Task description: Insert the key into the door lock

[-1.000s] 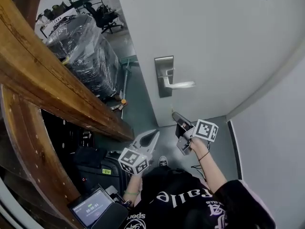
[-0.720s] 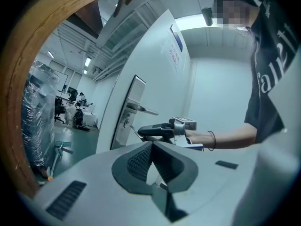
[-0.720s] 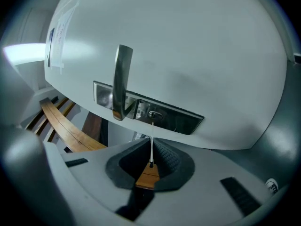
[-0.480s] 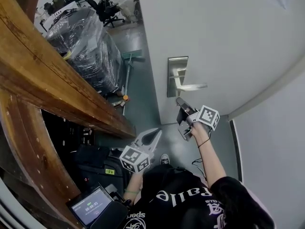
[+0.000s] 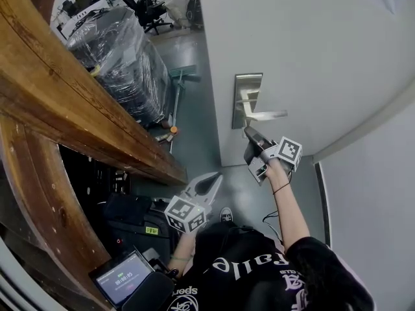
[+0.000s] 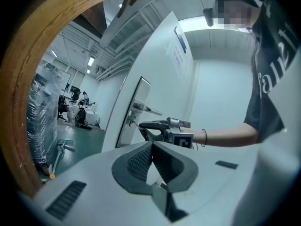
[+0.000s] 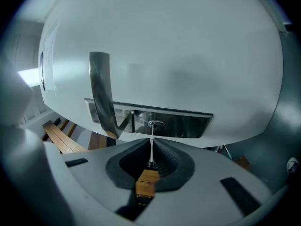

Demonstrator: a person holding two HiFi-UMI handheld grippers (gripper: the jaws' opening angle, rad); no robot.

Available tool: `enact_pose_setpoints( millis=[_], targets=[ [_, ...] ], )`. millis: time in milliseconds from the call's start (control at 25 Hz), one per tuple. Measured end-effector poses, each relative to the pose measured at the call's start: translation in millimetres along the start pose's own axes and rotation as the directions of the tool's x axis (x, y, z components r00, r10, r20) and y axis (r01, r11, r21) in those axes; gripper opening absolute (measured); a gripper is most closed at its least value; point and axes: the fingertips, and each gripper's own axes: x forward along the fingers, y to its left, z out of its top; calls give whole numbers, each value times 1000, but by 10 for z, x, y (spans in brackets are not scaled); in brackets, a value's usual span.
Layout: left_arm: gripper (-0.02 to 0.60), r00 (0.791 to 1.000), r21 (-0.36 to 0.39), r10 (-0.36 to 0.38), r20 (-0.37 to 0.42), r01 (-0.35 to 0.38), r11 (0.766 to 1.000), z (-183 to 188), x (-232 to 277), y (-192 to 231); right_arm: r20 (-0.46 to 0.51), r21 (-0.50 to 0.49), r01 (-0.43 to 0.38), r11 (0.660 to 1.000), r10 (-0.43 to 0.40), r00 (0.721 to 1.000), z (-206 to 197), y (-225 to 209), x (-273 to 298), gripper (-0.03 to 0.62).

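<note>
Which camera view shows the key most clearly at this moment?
The right gripper view: the key stands straight between the right gripper's shut jaws, its tip at the keyhole. In the head view that gripper hides it; in the left gripper view it is too small to make out.

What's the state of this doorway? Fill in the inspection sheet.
Surface: grey-green floor; white door, open.
Job's things: key, tip at the keyhole in the lock plate; depth unclear.
Clutter: wrapped pallet, black case, tablet.
Grippers: right gripper shut on key; left gripper shut, empty.
Cables: thin dark cord below right forearm.
Surroundings: wooden beam, office chairs beyond.
</note>
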Motion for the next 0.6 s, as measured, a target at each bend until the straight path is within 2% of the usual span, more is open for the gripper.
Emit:
enact_pose_setpoints(
  millis=[240, 320, 480, 600],
  targets=[
    [5, 1000, -2, 7, 4, -7, 1000, 16, -17, 42, -12, 27, -16, 1000, 16, 1000, 101, -22, 61, 35],
    [5, 1000, -1, 5, 6, -5, 1000, 37, -4, 51, 6, 41, -12, 999, 12, 1000, 161, -22, 111, 35],
    [5, 1000, 0, 1, 8, -1, 1000, 62, 23, 94, 15, -2, 7, 1000, -7, 1000, 256, -25, 246, 35],
    [5, 1000, 3, 7, 4, -7, 1000, 59, 37, 145, 45, 28, -14, 1000, 12, 999, 278, -46, 289, 35]
  ],
)
